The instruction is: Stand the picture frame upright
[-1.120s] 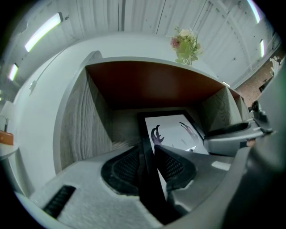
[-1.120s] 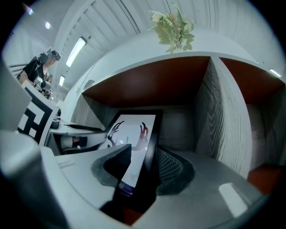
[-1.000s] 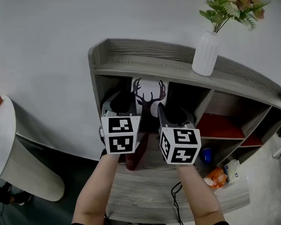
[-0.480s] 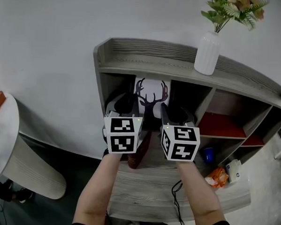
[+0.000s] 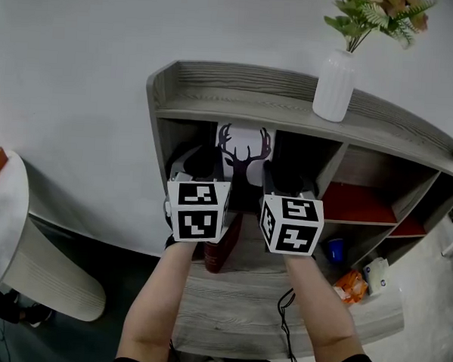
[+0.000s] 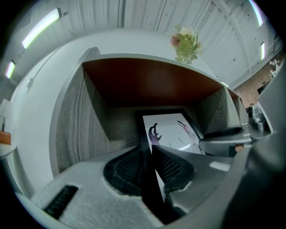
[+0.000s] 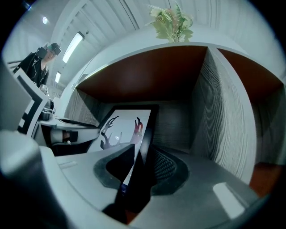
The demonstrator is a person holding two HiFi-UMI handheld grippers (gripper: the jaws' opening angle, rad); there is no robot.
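A black picture frame (image 5: pixel 243 151) with a deer-antler print stands leaning in the upper left cubby of the grey shelf unit (image 5: pixel 239 94). My left gripper (image 5: pixel 201 164) is shut on its left edge; in the left gripper view the frame (image 6: pixel 172 132) runs between the pads of the left gripper (image 6: pixel 149 150). My right gripper (image 5: pixel 280 175) holds the right edge. Its jaws have just been closing, and in the right gripper view the frame (image 7: pixel 123 129) fills the gap of the right gripper (image 7: pixel 143 154). The marker cubes hide the fingertips in the head view.
A white vase (image 5: pixel 333 87) with flowers stands on the shelf top. A dark red object (image 5: pixel 219 252) lies on the lower ledge under the grippers. To the right are a red-floored cubby (image 5: pixel 354 206), a blue cup (image 5: pixel 333 250) and a snack bag (image 5: pixel 348 285). A round white table (image 5: pixel 1 225) is at far left.
The right gripper has edged slightly deeper toward the cubby. The left gripper and the frame look unmoved.
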